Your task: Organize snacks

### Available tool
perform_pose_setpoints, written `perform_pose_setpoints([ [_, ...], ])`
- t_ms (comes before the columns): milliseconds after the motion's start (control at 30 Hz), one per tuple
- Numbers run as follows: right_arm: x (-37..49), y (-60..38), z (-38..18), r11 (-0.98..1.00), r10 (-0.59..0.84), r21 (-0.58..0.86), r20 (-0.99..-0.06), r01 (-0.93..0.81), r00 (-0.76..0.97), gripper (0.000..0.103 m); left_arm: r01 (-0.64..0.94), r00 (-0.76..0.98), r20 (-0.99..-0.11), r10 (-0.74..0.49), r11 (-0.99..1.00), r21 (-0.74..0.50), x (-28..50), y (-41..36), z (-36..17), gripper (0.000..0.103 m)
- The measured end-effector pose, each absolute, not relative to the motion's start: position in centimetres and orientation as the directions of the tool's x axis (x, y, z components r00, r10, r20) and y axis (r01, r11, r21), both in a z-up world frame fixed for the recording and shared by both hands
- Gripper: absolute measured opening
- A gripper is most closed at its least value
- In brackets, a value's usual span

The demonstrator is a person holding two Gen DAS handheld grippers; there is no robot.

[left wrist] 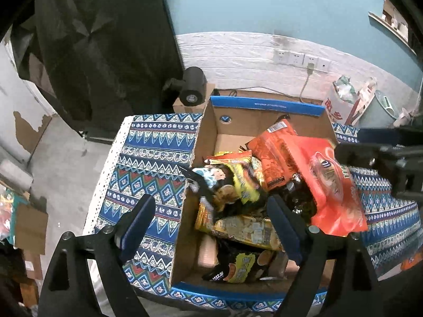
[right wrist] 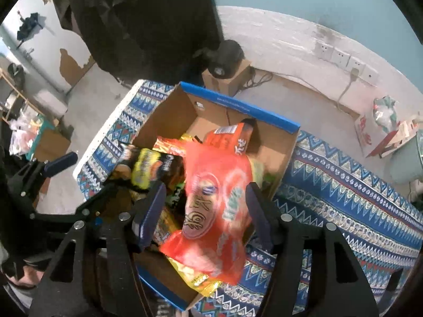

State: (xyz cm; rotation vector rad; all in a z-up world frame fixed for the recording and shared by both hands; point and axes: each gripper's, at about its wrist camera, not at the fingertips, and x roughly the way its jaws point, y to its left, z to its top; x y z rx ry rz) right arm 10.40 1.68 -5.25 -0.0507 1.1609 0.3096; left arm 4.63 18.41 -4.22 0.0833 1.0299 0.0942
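An open cardboard box (left wrist: 264, 104) with a blue rim stands on the patterned cloth, filled with several snack packets. A large orange packet (right wrist: 216, 198) lies tilted on top of the pile, over the box's right side (left wrist: 333, 185). It sits between the blue fingers of my right gripper (right wrist: 205, 200), which is open; the left pad stands clear of the packet. Under it are a yellow-and-black packet (left wrist: 238, 185) and a red-orange packet (left wrist: 275, 153). My left gripper (left wrist: 210, 211) hovers wide open over the box's left wall and holds nothing.
A blue zigzag-patterned tablecloth (left wrist: 148, 158) covers the table around the box (right wrist: 343, 185). Behind it a black round device (left wrist: 194, 84) sits on a small carton. Wall sockets (left wrist: 298, 58) and a white bag (left wrist: 341, 103) are at the back right. Grey floor lies to the left.
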Motion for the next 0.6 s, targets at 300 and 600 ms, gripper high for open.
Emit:
perform_pose_setpoints([
  [300,9.5,0.8,-3.0,0.966,0.179,0.075,-0.884,-0.246,0.433,0.072,-0.029,0.531,-0.84,0.107,0.994,0.109,3.9,18.1,-3.0,0.088],
  [600,8.2,-1.0,-2.2,0.975,0.14,0.04,-0.876,-0.219,0.462,0.074,-0.023,0.573,-0.815,0.09,0.995,0.094,3.2,17.5,-1.0,0.094],
])
